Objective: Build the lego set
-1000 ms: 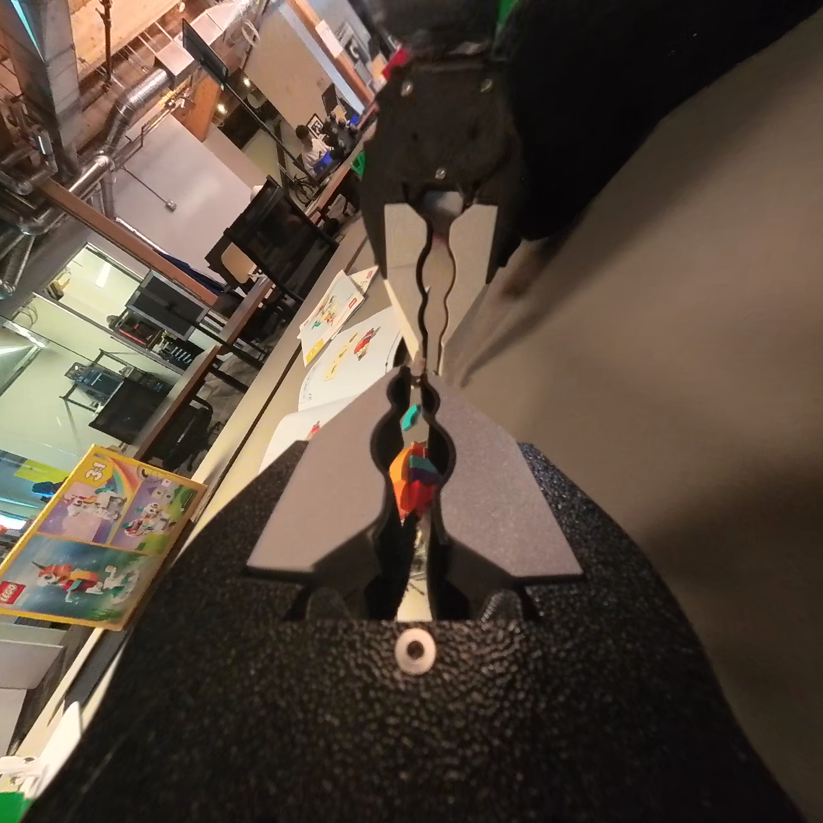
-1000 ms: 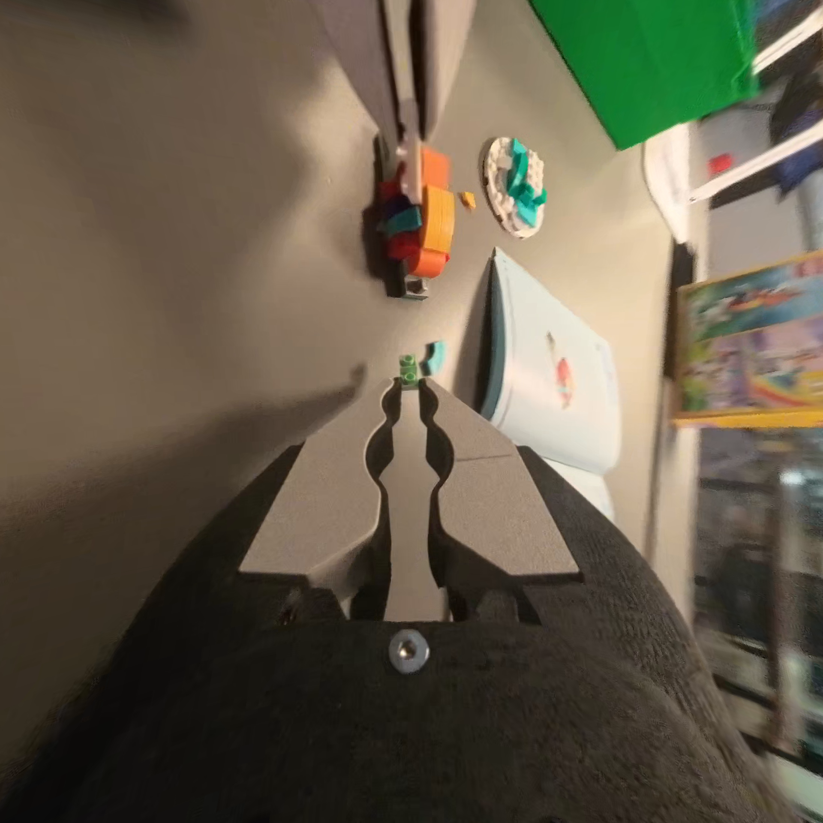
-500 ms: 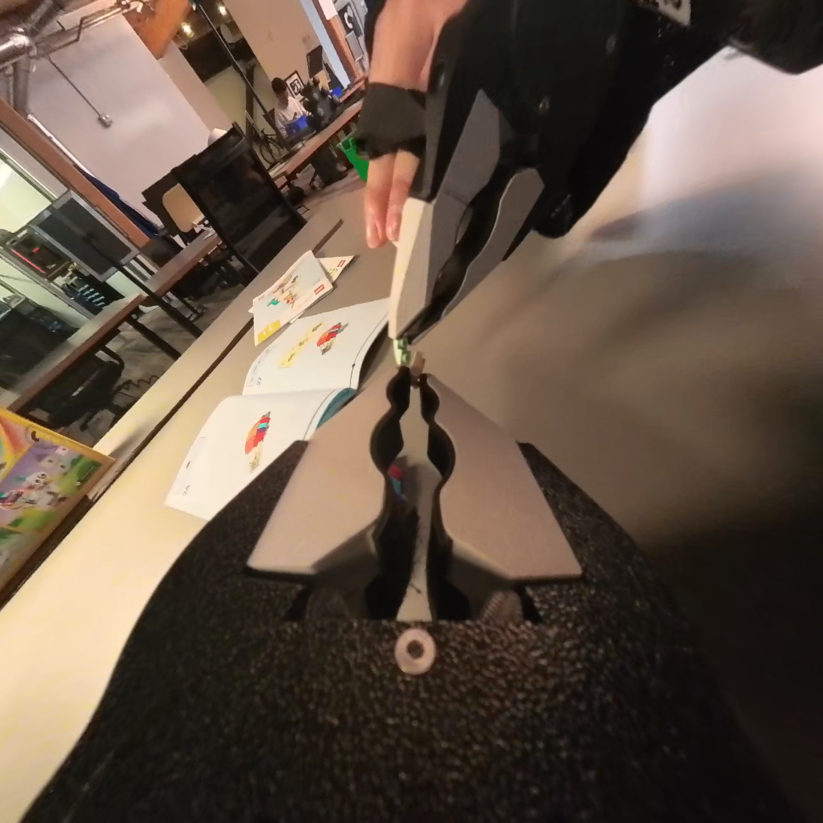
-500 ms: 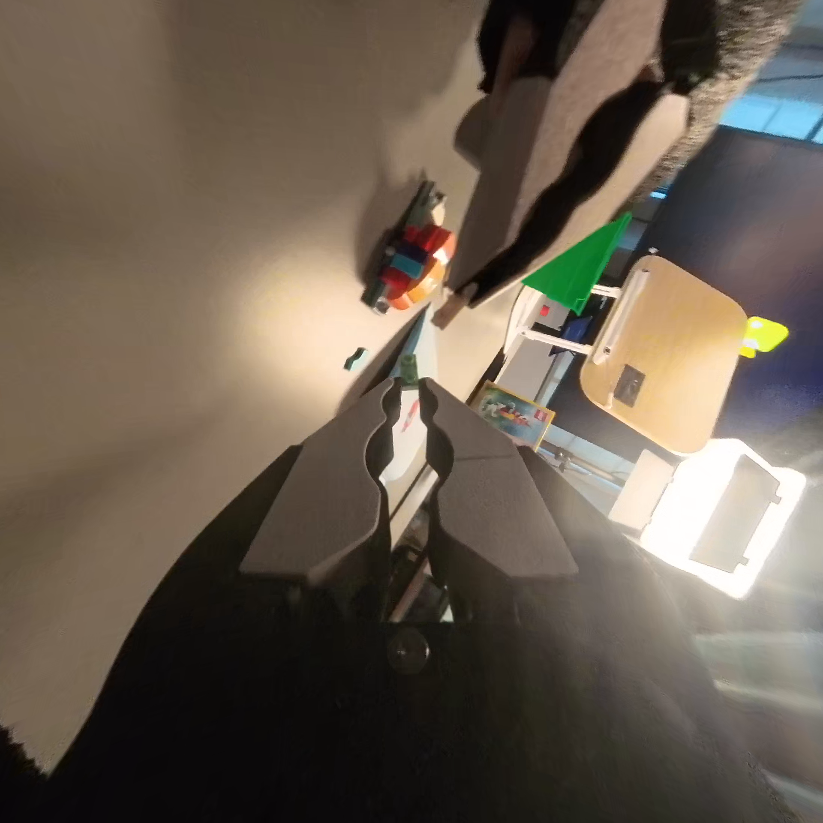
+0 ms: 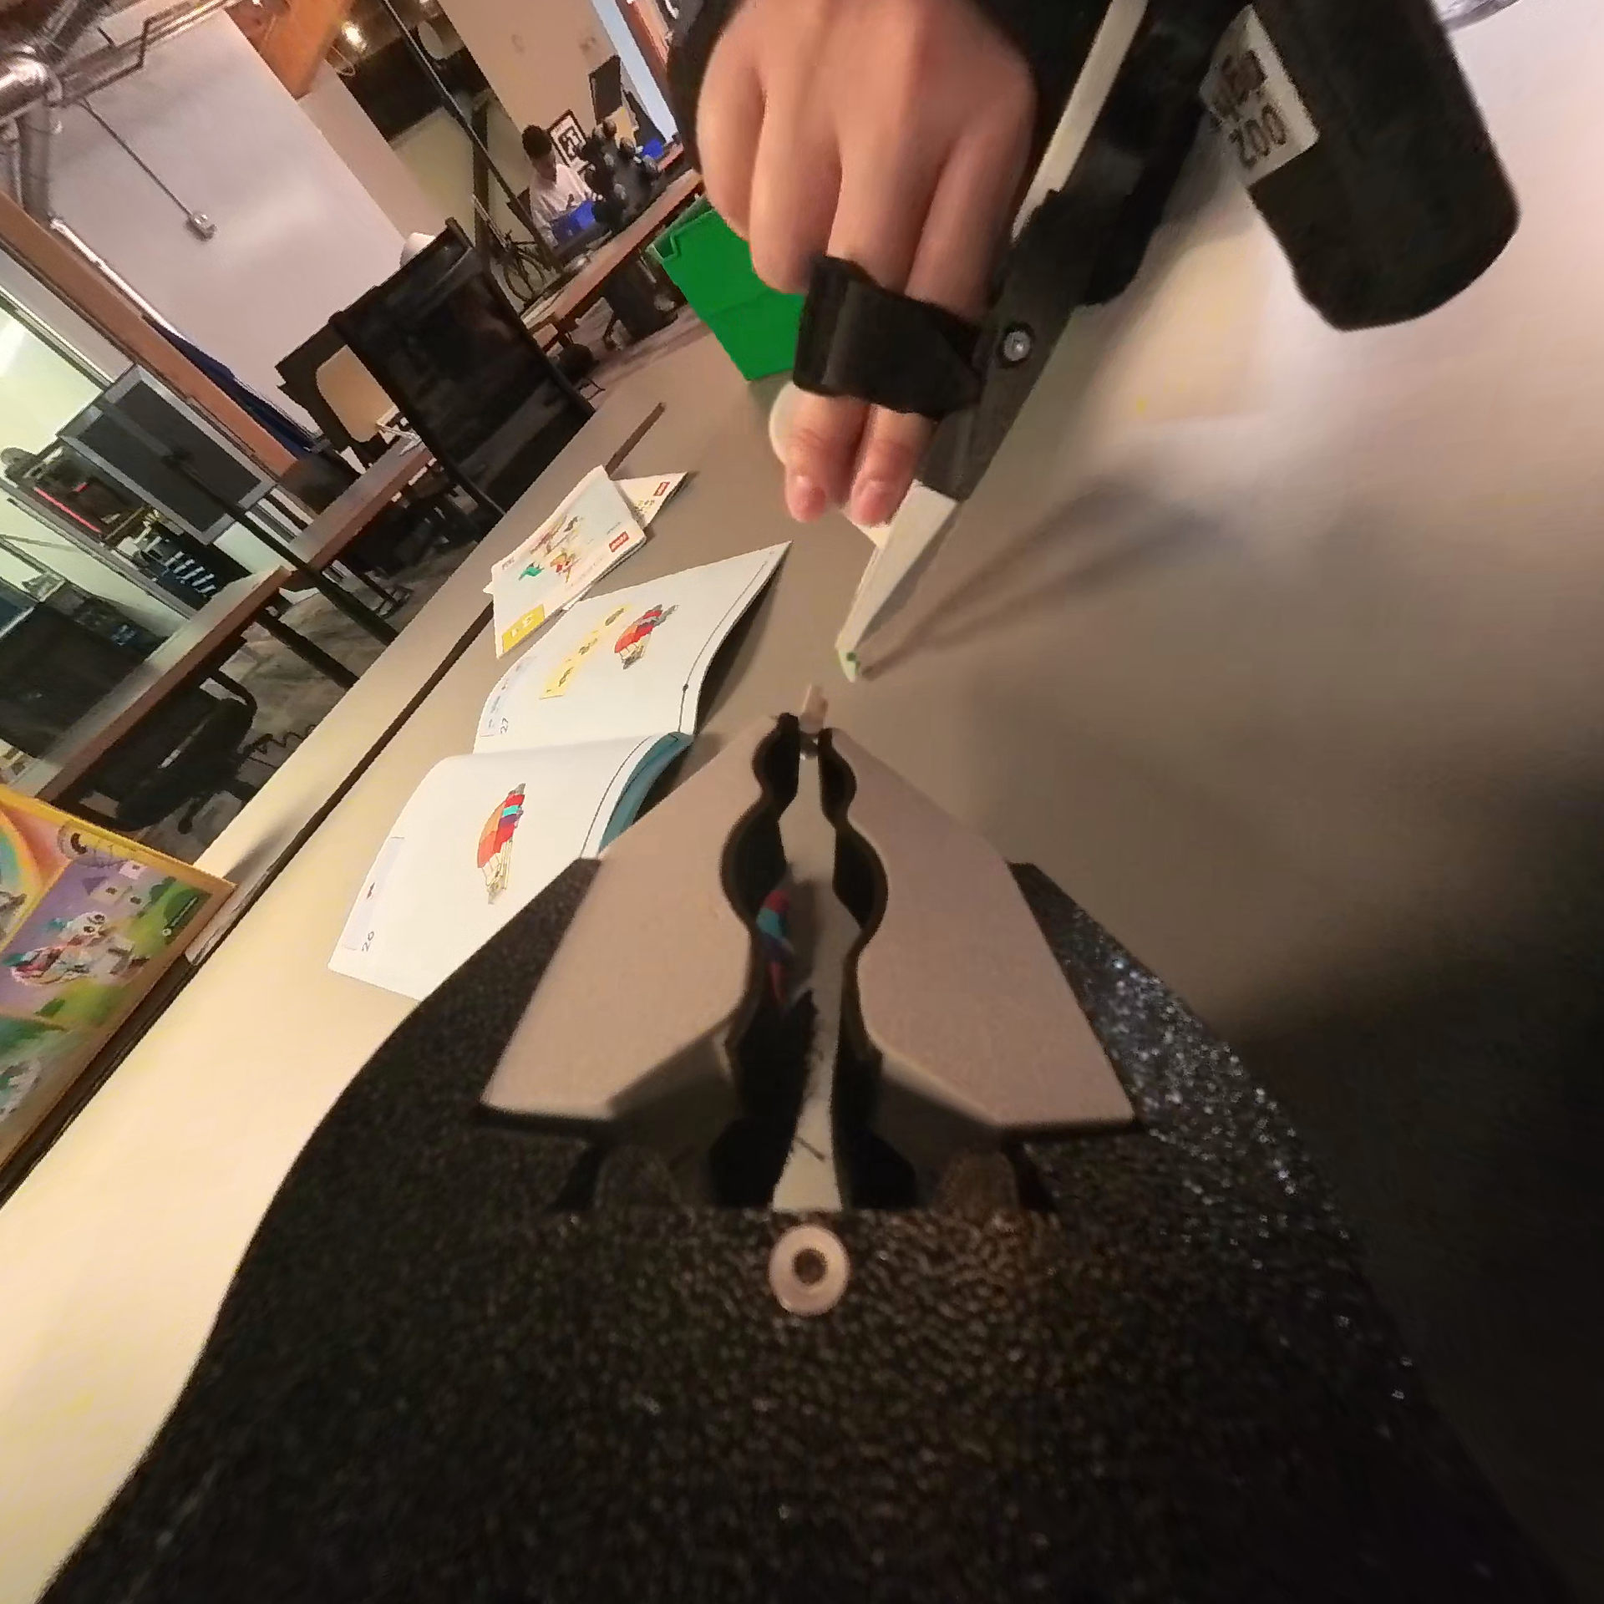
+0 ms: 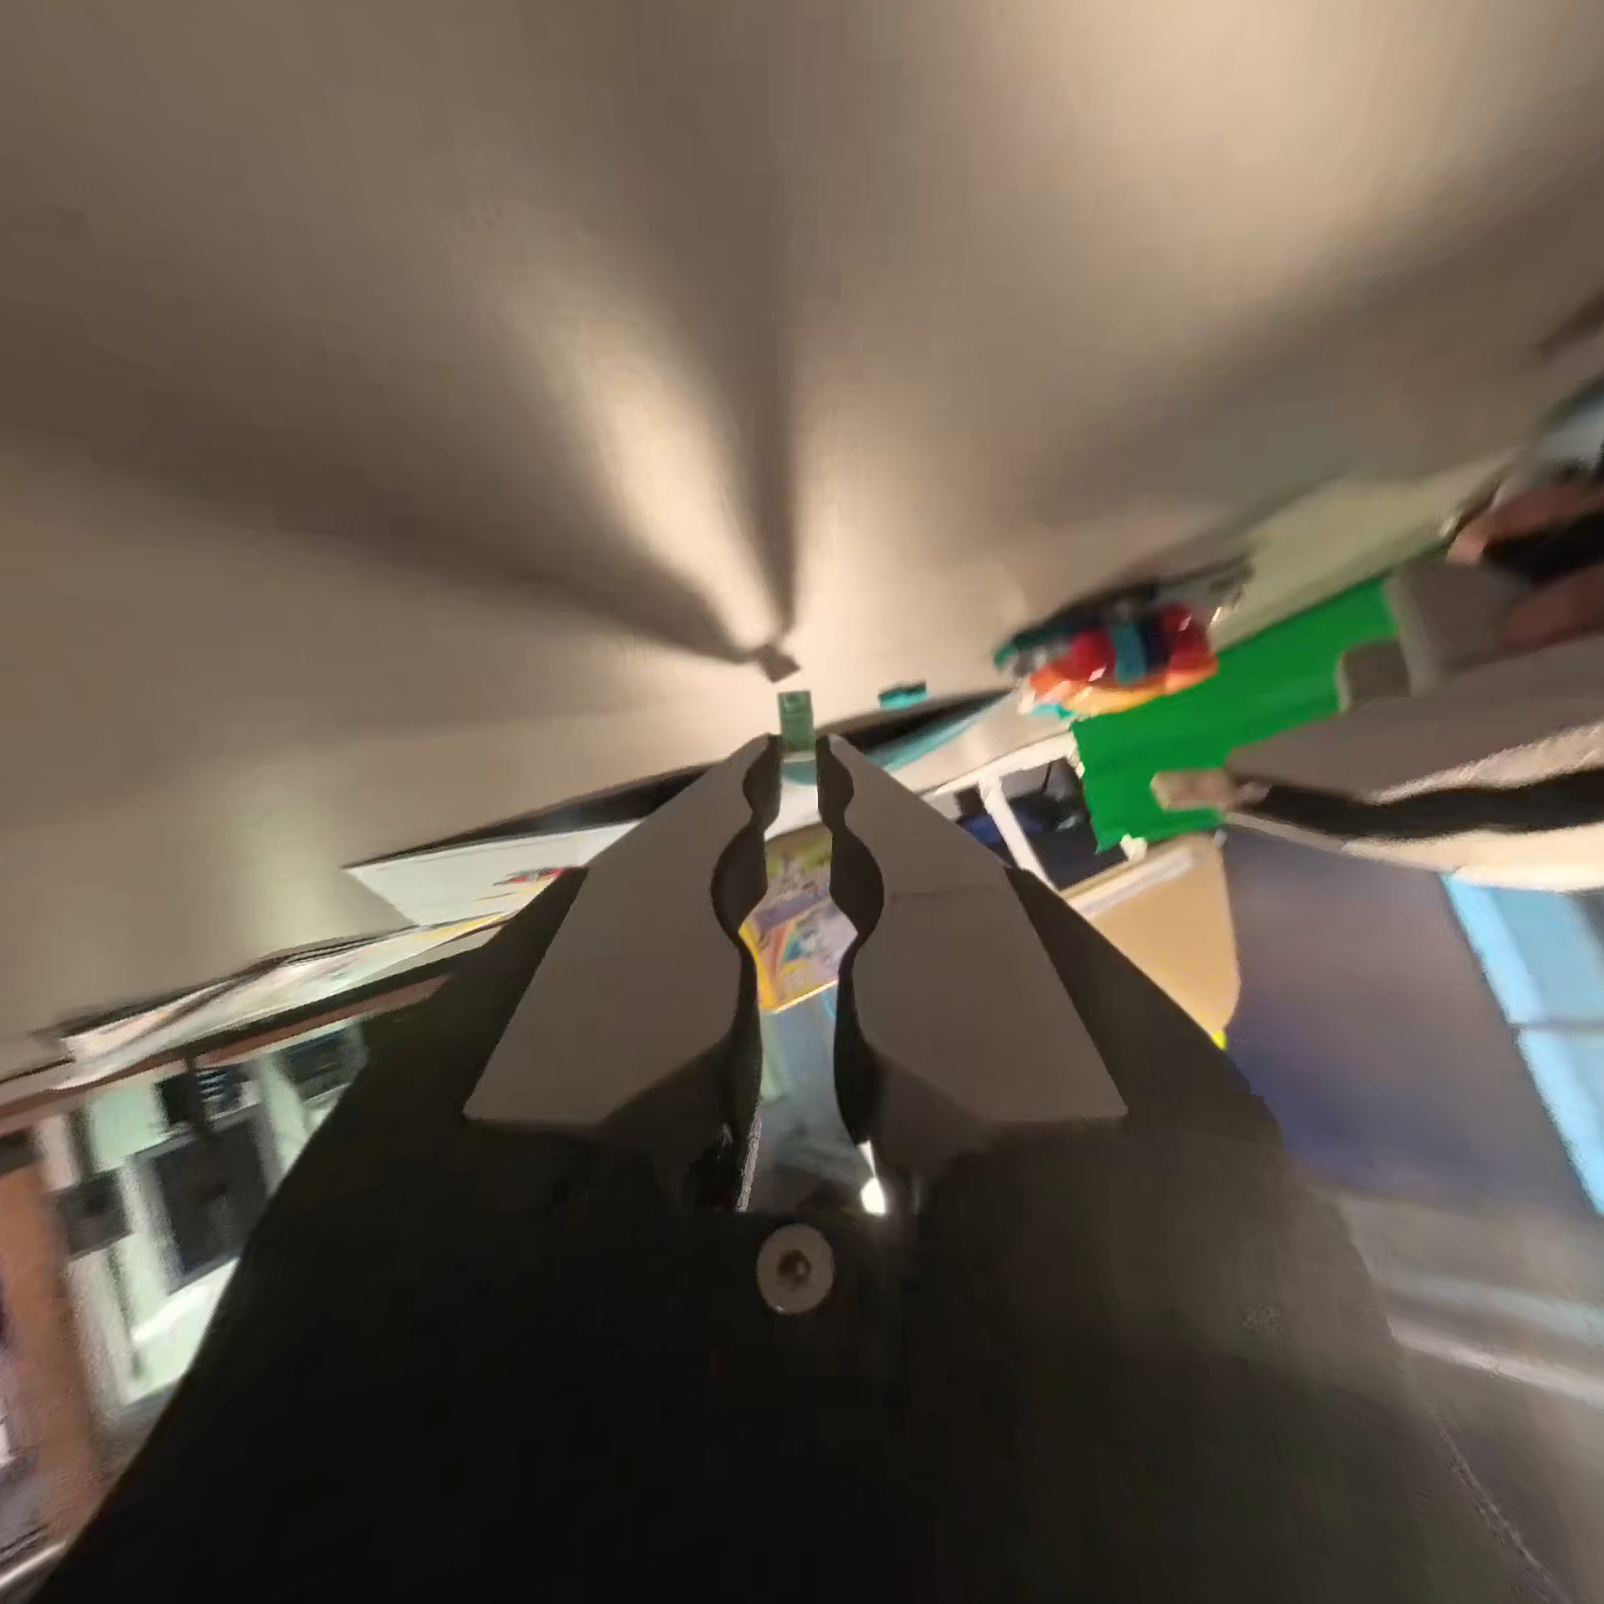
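Note:
My right gripper (image 6: 794, 746) is shut on a small green brick (image 6: 796, 719), held just above the grey table (image 6: 434, 347). In the left wrist view it (image 5: 855, 664) comes in from the upper right, with a bit of green at its tip. My left gripper (image 5: 809, 738) is shut on a small tan piece (image 5: 813, 701). The colourful model (image 5: 777, 937) shows through the gap between its fingers. In the right wrist view the model (image 6: 1120, 660) lies blurred on the table beside the left gripper (image 6: 1189, 785). A small teal piece (image 6: 898, 694) lies nearby.
An open instruction booklet (image 5: 608, 694) and a smaller leaflet (image 5: 564, 564) lie to the left. The set's box (image 5: 78, 937) is at the table's left edge. A green bin (image 5: 729, 295) stands farther back. A person's hand (image 5: 868, 217) holds the right gripper. Across from one pair of fingers to the other is roughly 9 centimetres.
My right gripper has closed on the green brick, lifted it off the table and rolled over. My left gripper has tilted and come away from the model.

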`<state>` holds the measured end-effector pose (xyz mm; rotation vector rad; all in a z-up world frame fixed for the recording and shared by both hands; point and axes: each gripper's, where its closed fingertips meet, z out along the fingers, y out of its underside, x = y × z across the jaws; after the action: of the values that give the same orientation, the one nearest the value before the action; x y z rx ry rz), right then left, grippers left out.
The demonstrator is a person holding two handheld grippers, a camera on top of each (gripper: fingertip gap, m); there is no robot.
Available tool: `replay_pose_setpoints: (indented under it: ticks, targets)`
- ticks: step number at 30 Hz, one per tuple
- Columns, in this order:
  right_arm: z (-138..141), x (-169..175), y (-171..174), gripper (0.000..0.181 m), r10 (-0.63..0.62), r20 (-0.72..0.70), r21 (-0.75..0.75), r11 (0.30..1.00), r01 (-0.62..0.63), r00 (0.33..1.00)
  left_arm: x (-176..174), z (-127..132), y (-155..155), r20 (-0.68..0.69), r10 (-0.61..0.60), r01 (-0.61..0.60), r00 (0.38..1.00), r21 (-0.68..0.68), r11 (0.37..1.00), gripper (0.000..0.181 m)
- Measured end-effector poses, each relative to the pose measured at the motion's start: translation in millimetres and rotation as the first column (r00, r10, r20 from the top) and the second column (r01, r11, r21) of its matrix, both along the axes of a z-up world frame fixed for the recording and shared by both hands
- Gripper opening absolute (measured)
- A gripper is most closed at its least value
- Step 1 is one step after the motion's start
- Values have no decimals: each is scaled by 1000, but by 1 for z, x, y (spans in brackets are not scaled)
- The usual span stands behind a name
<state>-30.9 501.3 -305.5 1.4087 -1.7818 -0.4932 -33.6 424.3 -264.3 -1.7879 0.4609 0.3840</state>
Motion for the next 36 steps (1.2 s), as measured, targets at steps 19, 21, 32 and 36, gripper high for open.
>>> replay_pose_setpoints:
  ticks: [19, 21, 32, 36]
  targets:
    - [-3, 26, -30, 14, 129, 87, -103, 987, -120, 988, 1, -2, 0, 9, -12, 12, 1000, -13, 1000, 2]
    - [0, 27, -29, 23, 112, 108, -135, 986, -97, 988, 1, -2, 0, 11, -14, 14, 1000, -14, 1000, 2]
    - [1, 39, -25, 31, -196, 693, -308, 789, 532, 693, 2, -1, -1, 17, -25, 25, 1000, -13, 1000, 2]
    - [2, 30, -33, 27, -170, 739, -291, 792, 537, 652, 1, 0, -2, 18, -23, 23, 1000, -8, 1000, 1]
